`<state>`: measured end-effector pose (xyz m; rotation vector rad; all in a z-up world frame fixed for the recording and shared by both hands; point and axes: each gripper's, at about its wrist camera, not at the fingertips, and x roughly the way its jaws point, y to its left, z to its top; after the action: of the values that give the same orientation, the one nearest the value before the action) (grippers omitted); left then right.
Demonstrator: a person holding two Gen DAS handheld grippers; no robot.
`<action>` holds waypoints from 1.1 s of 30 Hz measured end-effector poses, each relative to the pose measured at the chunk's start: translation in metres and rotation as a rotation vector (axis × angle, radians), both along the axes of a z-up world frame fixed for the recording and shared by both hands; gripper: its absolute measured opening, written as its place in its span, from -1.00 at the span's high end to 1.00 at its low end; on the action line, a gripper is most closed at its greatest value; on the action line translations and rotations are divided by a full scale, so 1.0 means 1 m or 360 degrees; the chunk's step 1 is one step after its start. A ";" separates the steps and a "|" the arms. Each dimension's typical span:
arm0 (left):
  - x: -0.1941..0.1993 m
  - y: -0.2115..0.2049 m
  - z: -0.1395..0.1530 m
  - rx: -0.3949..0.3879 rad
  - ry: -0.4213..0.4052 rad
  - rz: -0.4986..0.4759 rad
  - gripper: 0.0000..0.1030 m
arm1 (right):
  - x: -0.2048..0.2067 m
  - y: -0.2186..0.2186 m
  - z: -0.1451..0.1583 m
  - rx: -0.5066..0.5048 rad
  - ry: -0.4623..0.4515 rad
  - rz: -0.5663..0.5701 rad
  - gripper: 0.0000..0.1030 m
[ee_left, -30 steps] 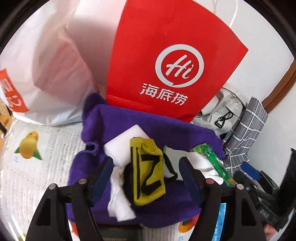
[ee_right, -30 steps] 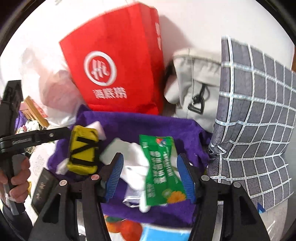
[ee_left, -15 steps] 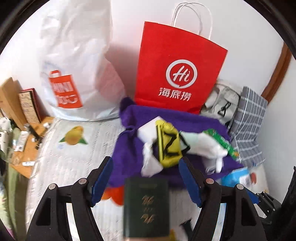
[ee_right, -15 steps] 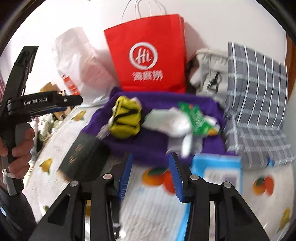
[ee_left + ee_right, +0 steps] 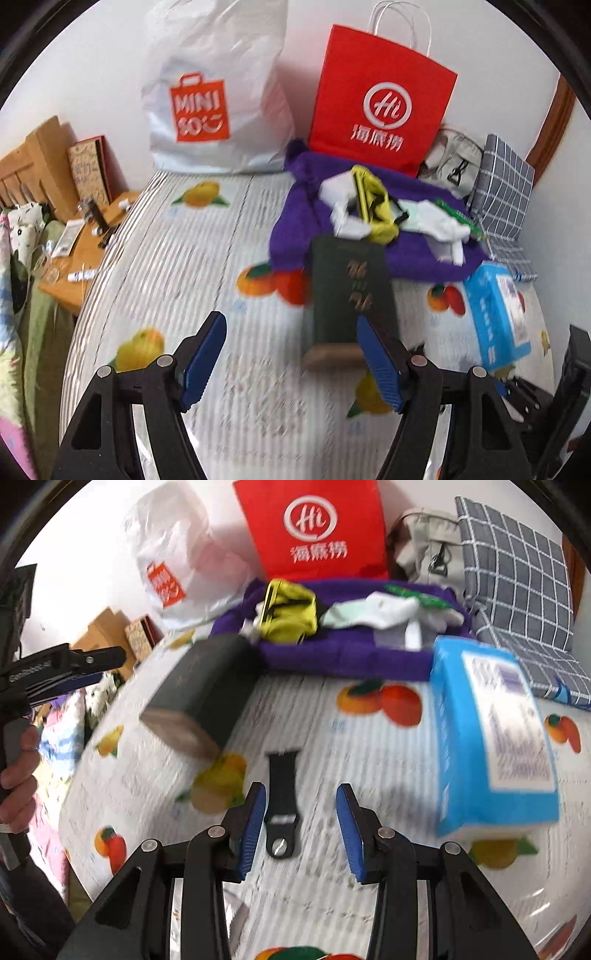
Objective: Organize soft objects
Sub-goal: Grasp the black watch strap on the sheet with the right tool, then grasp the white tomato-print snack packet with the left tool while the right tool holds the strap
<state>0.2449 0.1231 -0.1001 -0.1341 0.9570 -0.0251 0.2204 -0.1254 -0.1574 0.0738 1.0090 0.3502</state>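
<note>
While both claws hang above the fruit-print bedspread (image 5: pixel 369 716):
Right gripper (image 5: pixel 301 823): jaws have just been narrowing, parted now, nothing pinched; black strap (image 5: pixel 281 805) lies between them, lower centre.
Left gripper (image 5: pixel 291 365): wide apart, empty.
Soft pile: yellow pouch (image 5: pixel 291 611) and white cloths (image 5: pixel 384 611) on purple cloth (image 5: pixel 332 657), upper centre.
Risk: the flat strap may slip out, pads catching the bedspread instead.

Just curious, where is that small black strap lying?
In the right wrist view, the black strap lies flat on the fruit-print sheet, near the tongs' left finger, below the dark green box.
</note>
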 end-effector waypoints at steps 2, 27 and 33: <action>-0.009 0.006 -0.002 0.0031 0.0001 0.0011 -0.39 | 0.000 0.008 -0.006 -0.0029 0.0004 0.0021 0.21; -0.057 0.006 -0.024 -0.0049 0.0080 -0.0023 -0.39 | 0.004 0.047 -0.034 -0.0290 -0.0162 0.0151 0.60; -0.077 -0.015 -0.048 -0.0053 0.0171 -0.0074 -0.39 | -0.002 0.029 -0.029 -0.0190 -0.0146 0.0167 0.61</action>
<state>0.1680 0.1084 -0.1485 -0.1454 1.0673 -0.0774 0.2183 -0.0964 -0.1867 -0.1028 0.9426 0.3847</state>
